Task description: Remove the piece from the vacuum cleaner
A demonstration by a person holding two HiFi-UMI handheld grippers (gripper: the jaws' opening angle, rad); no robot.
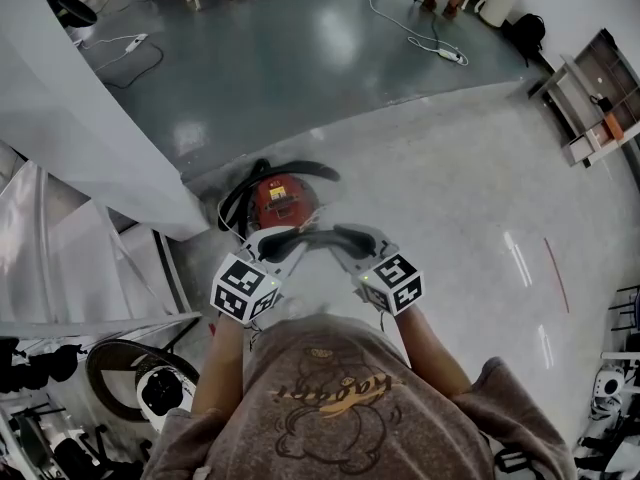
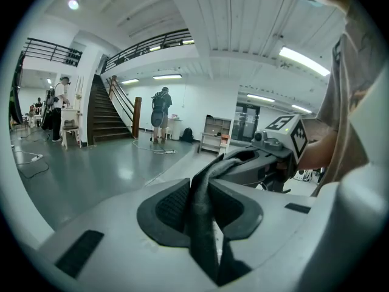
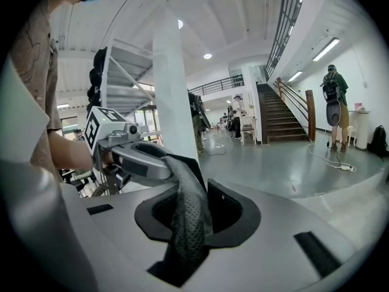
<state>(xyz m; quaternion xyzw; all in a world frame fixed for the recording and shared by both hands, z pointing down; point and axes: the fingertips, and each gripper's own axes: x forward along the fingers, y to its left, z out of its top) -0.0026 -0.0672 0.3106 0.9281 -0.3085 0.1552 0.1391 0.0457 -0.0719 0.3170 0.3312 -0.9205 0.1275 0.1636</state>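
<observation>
The left gripper [image 2: 203,204] has its jaws closed on one end of a dark piece [image 2: 205,178], a grey strip-like part pinched between the black pads. In the left gripper view the strip runs up and away to the right gripper [image 2: 252,158], whose marker cube [image 2: 290,132] stands just behind its jaws. The right gripper view gives the mirror of this. There the right gripper [image 3: 193,215] is clamped on the other end of the dark piece [image 3: 185,224], and only here does the surface show as finely perforated. The left gripper [image 3: 140,160] holds the far end in that view. The head view alone shows the whole arrangement: the left gripper [image 1: 283,240] and the right gripper [image 1: 358,238] point toward each other, and the dark piece [image 1: 318,234] arches between them in front of the person's chest. Just beyond it on the floor [image 1: 450,178] sits the red vacuum cleaner [image 1: 283,198], with a black hose [image 1: 238,200] looping around its left side. Neither gripper view shows the cleaner. From above the piece overlaps the cleaner's near edge, and whether the two touch cannot be told. Farther out, the gripper views show a staircase [image 2: 109,111] and a person with a backpack [image 2: 161,109] standing near its foot, both out of the head view's frame. The right gripper view also shows a white pillar [image 3: 173,90] rising behind the left gripper. The head view adds a white cable [image 1: 420,30] lying on the darker floor and a shelf unit [image 1: 598,103] at the right edge.
</observation>
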